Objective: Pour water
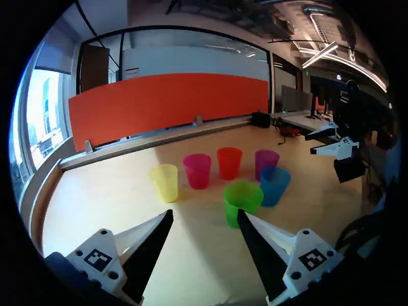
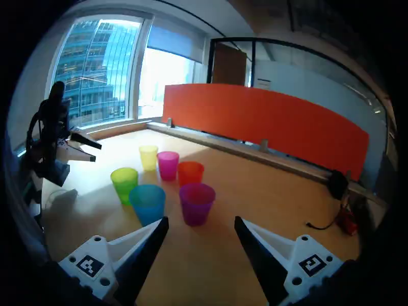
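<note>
Left tool (image 1: pixel 204 213): my fingers stand apart with nothing between them, hovering over the tabletop (image 1: pixel 102 204) just short of the green cup.
Yellow cup (image 1: pixel 164 182): upright and leftmost in the left gripper view, a little apart from its neighbour.
Pink cup (image 1: pixel 197 171): upright, beside the yellow one.
Orange cup (image 1: pixel 229 162): upright, in the middle of the back row.
Green cup (image 1: pixel 243 201): upright, the one nearest my left tool.
Purple cup (image 1: pixel 266 162): upright at the back, its base hidden behind the blue cup.
Blue cup (image 1: pixel 274 186): upright, close against the green cup; I cannot tell whether they touch.
Water: I cannot tell whether any cup holds it.
Right tool (image 2: pixel 201 220): my fingers stand apart and empty, held above the tabletop in front of the blue and purple cups in the right gripper view.
Orange partition (image 1: pixel 168 104): it stands along the far edge of the tabletop, behind all six cups.
</note>
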`<state>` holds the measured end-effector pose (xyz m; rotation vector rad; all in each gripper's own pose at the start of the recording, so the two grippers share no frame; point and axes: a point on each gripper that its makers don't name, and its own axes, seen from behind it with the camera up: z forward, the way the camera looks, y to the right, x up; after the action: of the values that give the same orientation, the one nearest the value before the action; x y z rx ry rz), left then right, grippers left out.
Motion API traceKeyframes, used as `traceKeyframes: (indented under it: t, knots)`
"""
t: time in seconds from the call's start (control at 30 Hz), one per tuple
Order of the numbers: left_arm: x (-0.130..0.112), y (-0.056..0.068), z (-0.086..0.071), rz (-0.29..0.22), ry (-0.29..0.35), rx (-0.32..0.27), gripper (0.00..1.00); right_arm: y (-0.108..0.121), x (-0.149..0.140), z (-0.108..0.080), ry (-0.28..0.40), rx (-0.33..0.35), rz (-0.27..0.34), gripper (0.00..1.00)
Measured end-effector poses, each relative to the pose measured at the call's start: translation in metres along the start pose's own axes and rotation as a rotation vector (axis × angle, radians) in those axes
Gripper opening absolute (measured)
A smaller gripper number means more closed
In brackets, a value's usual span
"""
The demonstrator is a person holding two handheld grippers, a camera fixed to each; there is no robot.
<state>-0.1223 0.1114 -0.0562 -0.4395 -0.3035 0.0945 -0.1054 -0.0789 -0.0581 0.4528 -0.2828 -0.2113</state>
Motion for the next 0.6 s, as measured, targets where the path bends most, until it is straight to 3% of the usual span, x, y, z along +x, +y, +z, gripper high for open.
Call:
traceKeyframes:
  t: [0.37, 0.6]
  knots:
    - [0.043, -0.031, -0.02, -0.033, 0.176, 0.154, 0.93, 0.038, 0.035, -0.004, 0.14, -0.191, 0.069, 1.0]
    - [0.062, -0.04, -0.029, -0.032, 0.258, 0.234, 0.93, 0.057, 0.054, -0.009, 0.223, -0.306, 0.106, 1.0]
